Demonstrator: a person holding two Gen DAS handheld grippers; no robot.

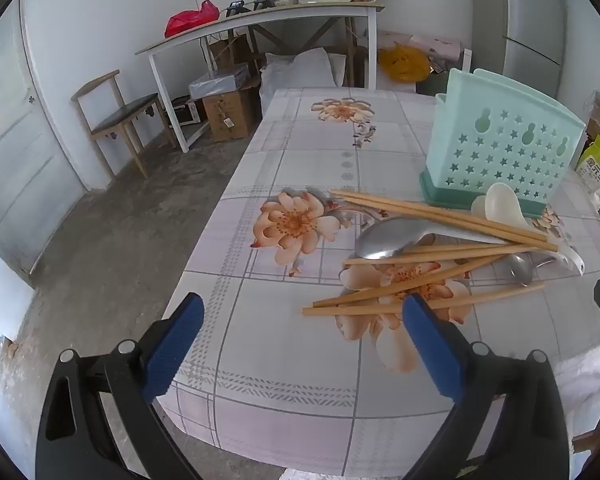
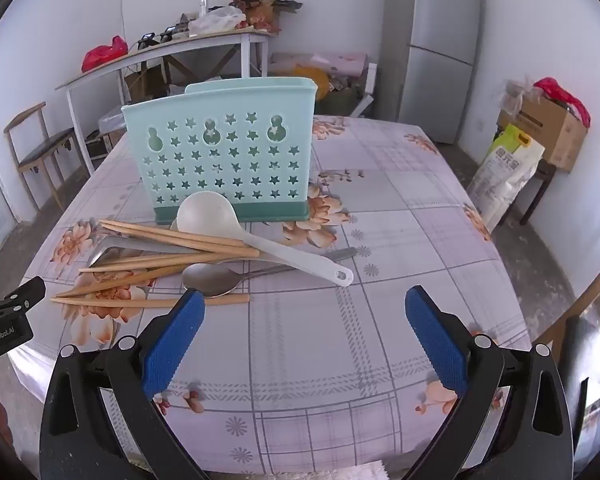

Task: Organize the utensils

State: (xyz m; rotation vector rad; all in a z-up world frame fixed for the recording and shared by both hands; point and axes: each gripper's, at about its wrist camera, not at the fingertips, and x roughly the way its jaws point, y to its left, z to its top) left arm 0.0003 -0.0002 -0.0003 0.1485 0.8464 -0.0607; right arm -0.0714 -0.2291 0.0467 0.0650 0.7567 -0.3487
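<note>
The tablecloth (image 2: 380, 320) is pale lilac-white, crossed by a grey plaid grid and strewn with peach-orange flowers. The utensil holder (image 2: 228, 148) is mint green, pierced with star-shaped holes, on a darker teal base. The chopsticks (image 2: 160, 270) are light tan wood. One ladle (image 2: 236, 228) is creamy white; the two spoons (image 2: 212, 278) are dull silver metal. Both the left gripper (image 1: 302, 334) and the right gripper (image 2: 305, 330) have black frames and blue textured pads (image 2: 172, 344).
</note>
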